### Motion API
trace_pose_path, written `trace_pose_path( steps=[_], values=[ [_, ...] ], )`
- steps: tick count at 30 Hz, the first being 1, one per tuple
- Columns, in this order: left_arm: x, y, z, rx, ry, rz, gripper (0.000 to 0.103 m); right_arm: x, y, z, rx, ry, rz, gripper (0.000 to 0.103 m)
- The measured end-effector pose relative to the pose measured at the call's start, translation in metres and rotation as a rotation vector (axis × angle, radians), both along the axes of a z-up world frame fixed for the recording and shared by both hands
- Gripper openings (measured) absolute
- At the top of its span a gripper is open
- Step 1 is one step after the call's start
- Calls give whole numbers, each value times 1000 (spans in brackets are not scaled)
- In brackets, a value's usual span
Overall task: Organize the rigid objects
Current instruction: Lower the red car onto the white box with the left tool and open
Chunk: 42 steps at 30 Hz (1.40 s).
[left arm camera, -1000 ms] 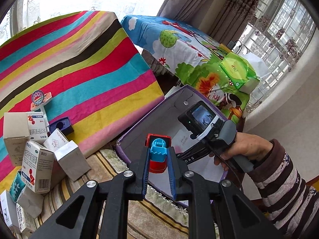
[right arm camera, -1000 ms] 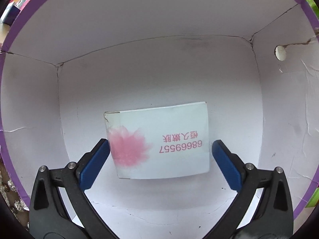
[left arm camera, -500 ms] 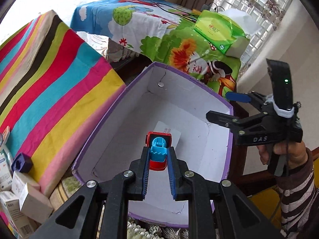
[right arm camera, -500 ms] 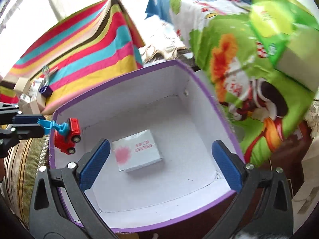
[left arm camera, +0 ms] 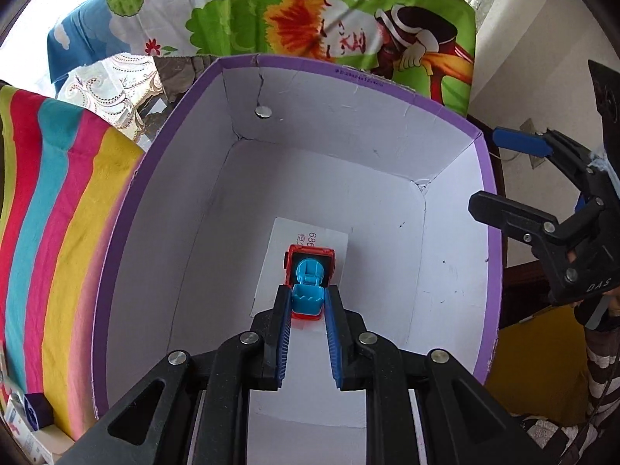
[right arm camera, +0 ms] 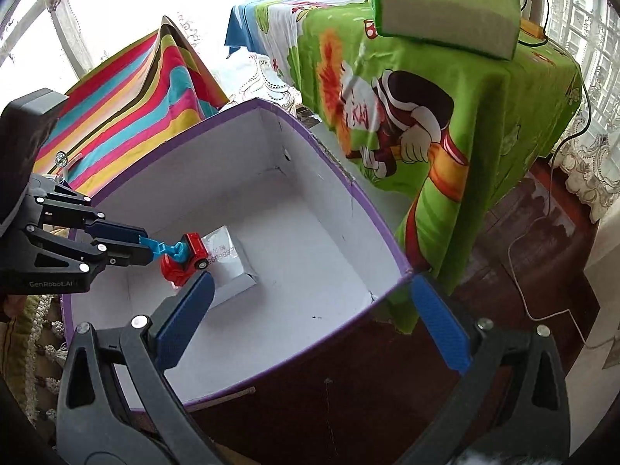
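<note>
Pinching a red-and-blue toy truck (left arm camera: 309, 285) by its blue part, left hand-held gripper (left arm camera: 307, 302) over purple-rimmed white box (left arm camera: 407, 97), white carton (left arm camera: 329, 240) beneath at frame centre, right hand-held gripper (right arm camera: 310, 321) spread, holding nothing.

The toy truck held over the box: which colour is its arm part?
Light blue, on a red toy truck; the right wrist view shows it best.

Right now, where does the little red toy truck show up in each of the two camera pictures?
Left wrist view: the red toy truck sits low centre, clamped in the left tongs.
Right wrist view: left of centre, hanging inside the box.
Shared landmark: the purple-rimmed box.
</note>
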<state>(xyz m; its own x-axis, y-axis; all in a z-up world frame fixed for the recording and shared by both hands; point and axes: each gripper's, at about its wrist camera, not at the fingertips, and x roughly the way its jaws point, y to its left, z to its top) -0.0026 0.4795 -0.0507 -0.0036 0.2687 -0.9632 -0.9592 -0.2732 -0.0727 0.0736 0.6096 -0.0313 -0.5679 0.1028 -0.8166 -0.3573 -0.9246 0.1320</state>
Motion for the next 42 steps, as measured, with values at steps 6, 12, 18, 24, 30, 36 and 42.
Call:
trace_pose_path(
  steps=[6,12,18,24,30,36,42],
  values=[
    [0,5,-7,-15,16,-8,18,-1,7,-8,-24,6,-11,102],
    [0,11,-6,-6,28,-16,18,-1,5,-14,-39,-5,-6,102],
    [3,13,-9,-9,45,-18,20,0,4,-15,-45,-9,-4,102],
    [3,15,-6,9,53,-12,45,1,2,-16,-52,-15,3,102],
    [-5,13,-1,40,23,25,45,2,1,-17,-54,-18,4,102],
    [-15,4,14,97,-14,79,45,2,-1,-18,-61,-20,11,102],
    [-28,-25,33,139,-63,129,45,2,-2,-19,-58,-28,8,102]
  ],
)
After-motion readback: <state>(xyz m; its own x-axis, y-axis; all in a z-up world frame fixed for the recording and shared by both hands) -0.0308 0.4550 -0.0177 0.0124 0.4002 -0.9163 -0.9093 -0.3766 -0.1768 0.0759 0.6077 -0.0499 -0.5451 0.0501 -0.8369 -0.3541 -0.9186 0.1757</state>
